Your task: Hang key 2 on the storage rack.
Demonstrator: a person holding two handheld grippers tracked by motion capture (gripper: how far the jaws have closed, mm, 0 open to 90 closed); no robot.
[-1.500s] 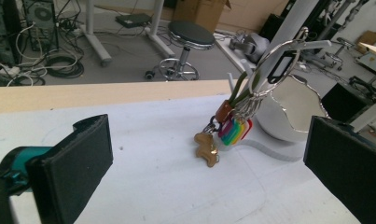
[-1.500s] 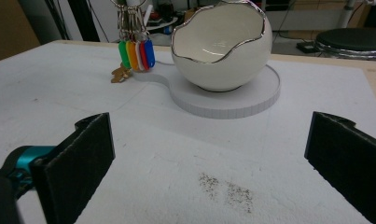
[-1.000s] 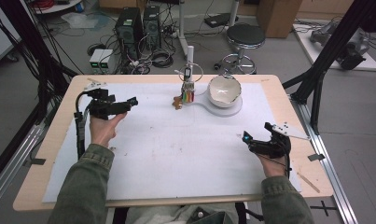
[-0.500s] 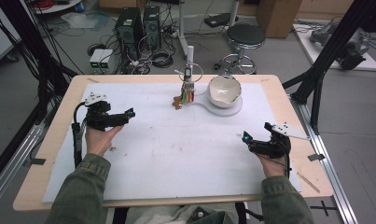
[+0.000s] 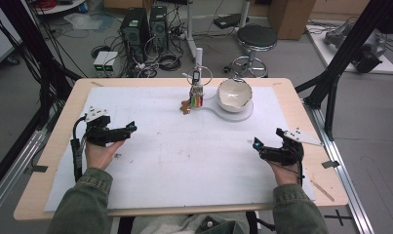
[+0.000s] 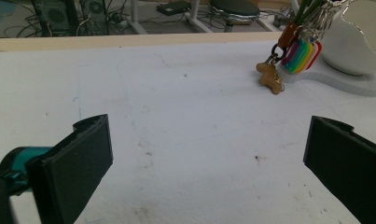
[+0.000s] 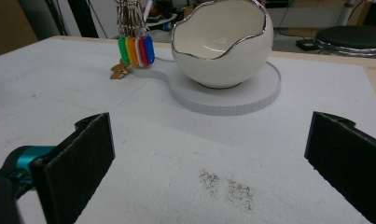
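Both hand-held grippers gape empty — key bunch (image 5: 196, 93) lies well ahead, between them.

The left gripper view's top edge crops the bowl (image 6: 358, 42) and the key tags (image 6: 301, 53).

Left gripper (image 5: 128, 128) is held low at the person's left, jaws spread wide with nothing gripped between them, pointed to the right and slightly forward. Right gripper (image 5: 256, 144) is held at the person's right, jaws likewise set wide apart and bare, pointed left and forward. Both forearms are extended from the near edge, well apart, sleeves covering the wrists.
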